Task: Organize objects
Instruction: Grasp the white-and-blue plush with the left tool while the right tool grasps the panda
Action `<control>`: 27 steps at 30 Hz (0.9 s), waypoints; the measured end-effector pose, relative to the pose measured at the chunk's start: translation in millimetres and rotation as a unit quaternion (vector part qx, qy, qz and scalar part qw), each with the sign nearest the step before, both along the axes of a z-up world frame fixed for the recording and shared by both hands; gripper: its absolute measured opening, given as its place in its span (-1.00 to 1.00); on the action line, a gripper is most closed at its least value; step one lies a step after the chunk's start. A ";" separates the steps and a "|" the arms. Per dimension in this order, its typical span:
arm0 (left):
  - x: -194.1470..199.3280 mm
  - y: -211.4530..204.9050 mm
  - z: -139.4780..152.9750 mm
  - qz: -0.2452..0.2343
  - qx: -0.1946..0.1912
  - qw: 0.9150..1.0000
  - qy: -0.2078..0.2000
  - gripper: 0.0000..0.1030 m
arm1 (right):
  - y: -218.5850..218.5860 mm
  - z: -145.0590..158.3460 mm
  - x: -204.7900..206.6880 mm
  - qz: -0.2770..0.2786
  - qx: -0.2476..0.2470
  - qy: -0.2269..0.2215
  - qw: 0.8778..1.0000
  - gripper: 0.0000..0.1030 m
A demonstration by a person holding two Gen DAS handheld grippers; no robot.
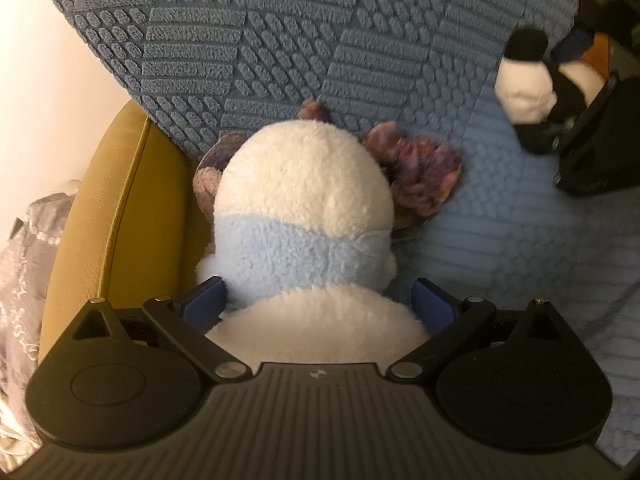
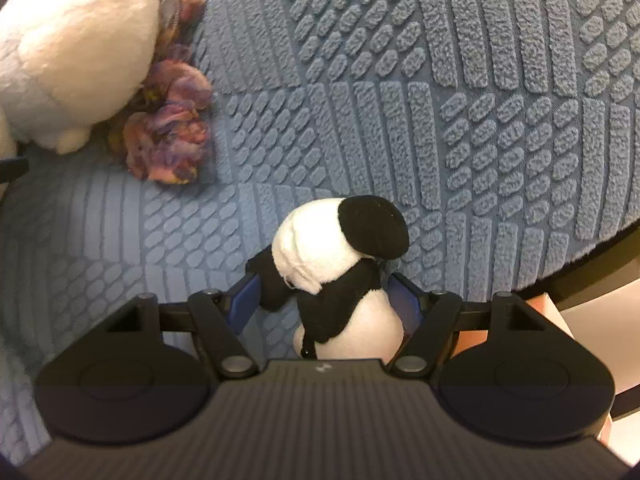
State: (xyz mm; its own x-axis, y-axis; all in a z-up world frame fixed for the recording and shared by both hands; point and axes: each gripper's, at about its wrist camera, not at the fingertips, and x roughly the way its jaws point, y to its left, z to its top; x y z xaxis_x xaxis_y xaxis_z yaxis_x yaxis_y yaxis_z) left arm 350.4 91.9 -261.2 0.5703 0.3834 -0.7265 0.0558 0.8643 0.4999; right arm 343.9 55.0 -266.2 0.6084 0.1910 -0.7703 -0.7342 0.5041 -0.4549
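Note:
My left gripper (image 1: 318, 300) is shut on a large white and light-blue plush toy (image 1: 304, 208) with purple fuzzy ears (image 1: 416, 168), held against the blue textured sofa back (image 1: 280, 40) at the seat's left end. My right gripper (image 2: 324, 304) is shut on a small black and white panda plush (image 2: 336, 272), held just above the blue seat cover (image 2: 140, 240). The panda and right gripper also show at the right of the left wrist view (image 1: 528, 84). The big plush shows at the top left of the right wrist view (image 2: 76, 48).
A mustard-yellow sofa armrest (image 1: 120, 208) stands left of the big plush. Grey lacy fabric (image 1: 24, 264) lies beyond the armrest. A dark edge and pale surface (image 2: 592, 320) show at the right of the right wrist view.

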 end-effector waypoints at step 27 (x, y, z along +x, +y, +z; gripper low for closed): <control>-40.8 30.8 67.3 0.059 -0.198 0.977 -0.053 -0.04 | -59.0 55.7 -39.4 -0.105 0.136 0.164 0.971 -0.13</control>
